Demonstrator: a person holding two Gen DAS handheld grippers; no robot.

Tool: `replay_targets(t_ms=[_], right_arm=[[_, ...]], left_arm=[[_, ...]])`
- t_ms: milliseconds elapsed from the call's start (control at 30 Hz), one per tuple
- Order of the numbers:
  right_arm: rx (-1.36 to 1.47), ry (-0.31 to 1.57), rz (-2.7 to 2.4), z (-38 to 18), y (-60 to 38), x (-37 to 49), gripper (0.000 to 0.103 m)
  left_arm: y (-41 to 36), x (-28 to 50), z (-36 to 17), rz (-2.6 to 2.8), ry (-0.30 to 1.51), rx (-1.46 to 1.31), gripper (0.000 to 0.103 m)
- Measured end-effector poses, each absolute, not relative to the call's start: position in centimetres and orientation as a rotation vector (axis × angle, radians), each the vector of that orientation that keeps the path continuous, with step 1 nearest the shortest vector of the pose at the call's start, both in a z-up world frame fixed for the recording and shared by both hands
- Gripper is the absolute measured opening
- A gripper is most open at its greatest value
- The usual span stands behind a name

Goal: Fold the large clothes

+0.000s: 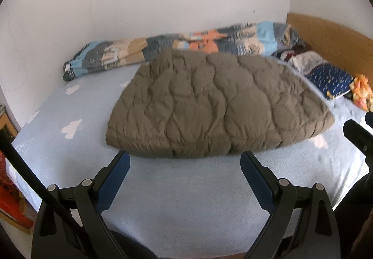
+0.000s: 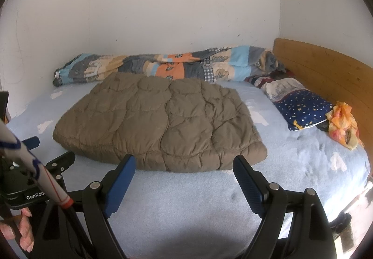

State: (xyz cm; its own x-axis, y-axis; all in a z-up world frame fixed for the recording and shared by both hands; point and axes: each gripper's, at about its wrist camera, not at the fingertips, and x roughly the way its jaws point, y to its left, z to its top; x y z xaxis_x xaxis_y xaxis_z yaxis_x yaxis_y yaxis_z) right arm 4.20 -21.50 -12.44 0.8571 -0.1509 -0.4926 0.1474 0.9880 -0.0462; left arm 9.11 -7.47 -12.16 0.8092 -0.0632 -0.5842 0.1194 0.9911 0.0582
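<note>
1. Left tongs [image 1: 185, 161]: black arms with blue pads, spread wide and gripping nothing. They hover over bare sheet at the near edge of the bed, tips just short of the jacket's near hem. A dark cable crosses the lower left of the left wrist view.

2. Right tongs [image 2: 184, 164]: same build, likewise spread wide and empty, tips just short of the same hem. In the right wrist view the left tongs' body shows at the left edge, with fingers [image 2: 24, 228] of a hand wrapped round its handle and a white cord hanging in front.

3. Bed [image 2: 186, 207]: pale blue fleecy sheet with white cloud shapes, wrinkled at its right side.

4. Quilted jacket [image 1: 216, 105]: olive-brown, padded, wavy stitching. It lies folded into a thick, roughly rectangular bundle in the middle of the bed, stitched hem toward the tongs, far edge close to the patchwork duvet. Nothing touches it but the sheet.

5. Navy pillow [image 2: 303, 110]: small star print, right of the jacket, apart from it.

6. Orange-yellow cloth [image 2: 342, 124]: crumpled, just right of the pillow, near the headboard.

7. Pale bundle [image 2: 282, 87]: whitish fabric behind the pillow, details unclear.

8. Patchwork duvet [image 2: 174, 66]: blue, orange, grey and beige blocks, rolled long against the wall behind the jacket.

9. Wooden headboard [image 2: 326, 75]: light wood, at the right end of the bed.

10. White wall [image 2: 163, 7]: plain, scuffed.
</note>
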Motion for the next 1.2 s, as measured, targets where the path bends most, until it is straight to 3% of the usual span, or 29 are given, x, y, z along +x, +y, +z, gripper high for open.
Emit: replay_targets(t_ms=[267, 833, 1200], right_arm=[[-0.008, 0.404, -0.16, -10.3, -20.9, 2.0, 0.09], [0.007, 0.353, -0.122, -7.5, -19.1, -0.7, 0.091], [-0.006, 0.332, -0.108, -6.5, -18.2, -2.0, 0.093]], left_arm=[[-8.2, 6.9, -10.1, -0.131, 0.559, 0.11, 0.095], [-7.2, 2.8, -5.9, -0.108, 0.466, 0.089, 0.095], [-6.1, 2.6, -5.8, -0.078, 0.517, 0.073, 0.097]])
